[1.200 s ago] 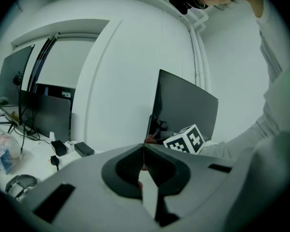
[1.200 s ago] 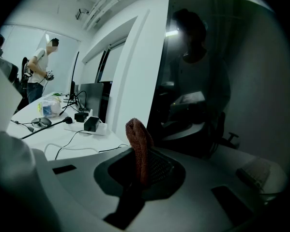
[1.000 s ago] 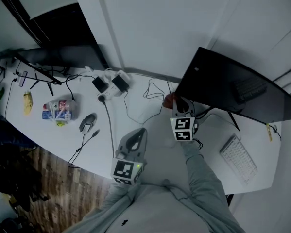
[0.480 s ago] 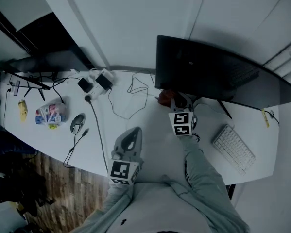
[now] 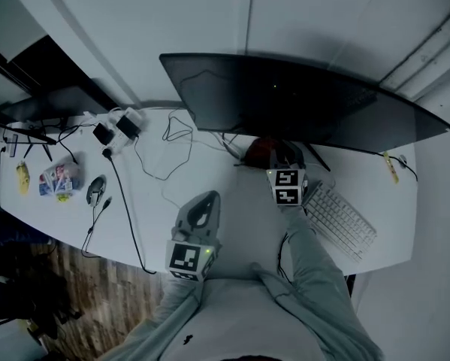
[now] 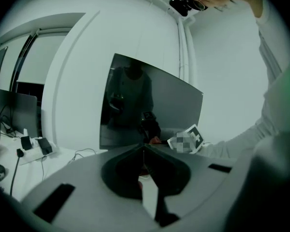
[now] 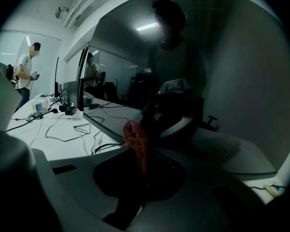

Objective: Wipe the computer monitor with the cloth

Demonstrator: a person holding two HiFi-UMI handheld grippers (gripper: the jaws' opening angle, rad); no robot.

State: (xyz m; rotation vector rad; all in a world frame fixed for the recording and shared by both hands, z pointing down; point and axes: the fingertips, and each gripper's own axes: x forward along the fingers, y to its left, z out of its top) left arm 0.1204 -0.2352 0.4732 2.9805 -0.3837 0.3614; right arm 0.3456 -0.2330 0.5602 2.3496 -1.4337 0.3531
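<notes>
The wide dark monitor (image 5: 300, 104) stands at the back of the white desk (image 5: 232, 224). My right gripper (image 5: 283, 159) is shut on a red cloth (image 5: 259, 150) just below the screen's lower edge. In the right gripper view the cloth (image 7: 136, 139) sticks up from the shut jaws of the right gripper (image 7: 144, 174), right in front of the glossy screen (image 7: 198, 76). My left gripper (image 5: 207, 199) hovers over the desk's front, shut and holding nothing. In the left gripper view the left gripper (image 6: 145, 147) faces the monitor (image 6: 149, 105) from a distance.
A white keyboard (image 5: 341, 220) lies right of my right gripper. Loose cables (image 5: 164, 156), a power strip (image 5: 119, 126), a mouse (image 5: 95, 189) and a snack packet (image 5: 55, 179) lie to the left. A second monitor (image 5: 37, 107) stands far left. A person (image 7: 26, 69) stands in the background.
The head camera has swung right, so the monitor now fills the middle of the view. My right gripper keeps the cloth at the screen's lower edge; the left gripper has barely moved.
</notes>
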